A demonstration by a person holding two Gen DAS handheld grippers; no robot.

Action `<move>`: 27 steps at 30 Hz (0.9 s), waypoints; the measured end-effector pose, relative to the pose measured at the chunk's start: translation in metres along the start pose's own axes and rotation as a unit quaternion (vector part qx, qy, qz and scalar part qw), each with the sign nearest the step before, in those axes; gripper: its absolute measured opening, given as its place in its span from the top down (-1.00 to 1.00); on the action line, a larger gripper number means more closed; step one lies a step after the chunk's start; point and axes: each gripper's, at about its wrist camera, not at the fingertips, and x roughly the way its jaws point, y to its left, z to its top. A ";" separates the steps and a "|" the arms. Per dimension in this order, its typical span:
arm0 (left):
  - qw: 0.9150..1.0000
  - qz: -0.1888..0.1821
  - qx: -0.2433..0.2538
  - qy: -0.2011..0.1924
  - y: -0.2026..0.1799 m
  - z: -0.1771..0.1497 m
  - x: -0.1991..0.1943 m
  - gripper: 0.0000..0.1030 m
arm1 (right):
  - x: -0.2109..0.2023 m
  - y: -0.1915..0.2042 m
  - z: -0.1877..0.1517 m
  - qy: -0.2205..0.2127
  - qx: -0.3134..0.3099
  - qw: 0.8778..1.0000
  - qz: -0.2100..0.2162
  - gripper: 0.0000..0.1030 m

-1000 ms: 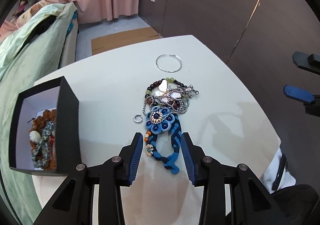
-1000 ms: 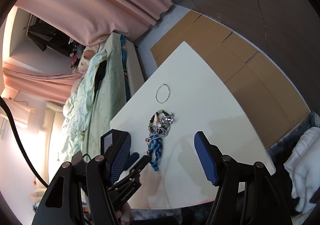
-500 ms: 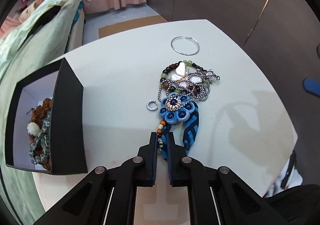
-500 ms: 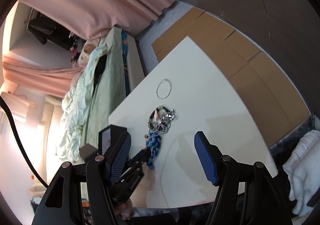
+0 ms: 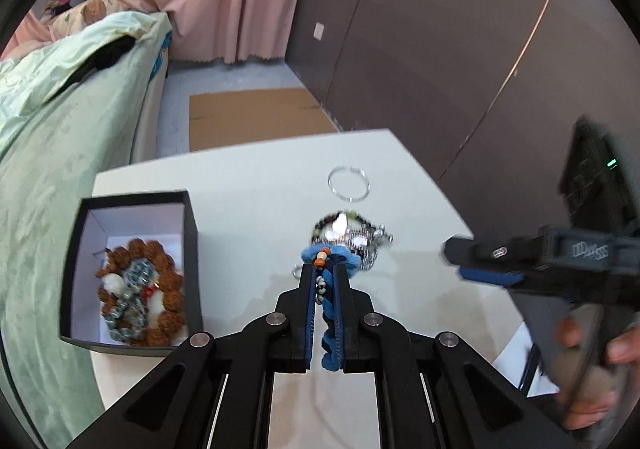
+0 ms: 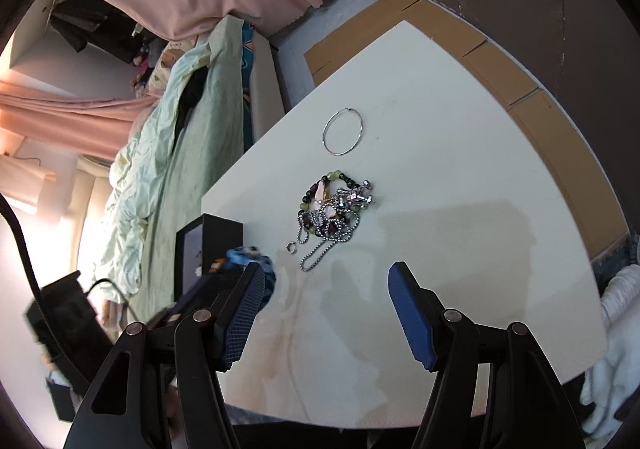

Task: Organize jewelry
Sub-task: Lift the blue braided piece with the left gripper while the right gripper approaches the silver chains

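Note:
My left gripper (image 5: 323, 273) is shut on a blue braided flower bracelet (image 5: 329, 303) and holds it above the white table (image 5: 256, 209). The bracelet (image 6: 256, 261) also shows in the right wrist view. A tangled pile of beads and chains (image 5: 352, 237) lies beyond it, also in the right wrist view (image 6: 334, 207). A thin silver hoop (image 5: 349, 183) lies farther back (image 6: 343, 131). A small ring (image 6: 291, 248) lies near the pile. A black box (image 5: 132, 269) at left holds brown beads. My right gripper (image 6: 326, 297) is open and empty above the table.
A bed with a green cover (image 5: 52, 137) runs along the table's left side. Cardboard (image 5: 252, 115) lies on the floor past the table's far edge. A dark wall (image 5: 440, 49) stands behind. White cloth (image 6: 616, 329) lies off the table's right edge.
My left gripper has lifted the blue bracelet off the table, away from the pile. My right gripper has come lower and closer to the table, still open.

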 end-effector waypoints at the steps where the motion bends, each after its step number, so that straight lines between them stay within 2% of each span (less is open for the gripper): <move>1: 1.000 -0.001 -0.003 -0.005 0.002 0.001 -0.004 0.84 | 0.004 0.002 0.001 0.000 -0.002 1.000 -0.003 -0.27; 6: 0.999 -0.003 -0.022 -0.032 0.017 0.008 -0.023 0.84 | 0.025 0.010 0.005 0.011 -0.018 1.000 -0.022 -0.14; 11: 0.998 -0.004 -0.039 -0.050 0.031 0.015 -0.037 0.84 | 0.048 0.023 0.008 0.019 -0.055 0.996 -0.066 -0.09; 13: 0.997 -0.004 -0.045 -0.055 0.036 0.016 -0.041 0.84 | 0.057 0.028 0.010 0.021 -0.075 0.992 -0.095 -0.09; 18: 0.997 -0.003 -0.053 -0.059 0.047 0.018 -0.046 0.84 | 0.069 0.032 0.013 0.028 -0.101 0.985 -0.136 -0.09; 27: 0.996 0.000 -0.062 -0.059 0.057 0.021 -0.047 0.84 | 0.083 0.047 0.011 0.034 -0.162 0.970 -0.177 -0.09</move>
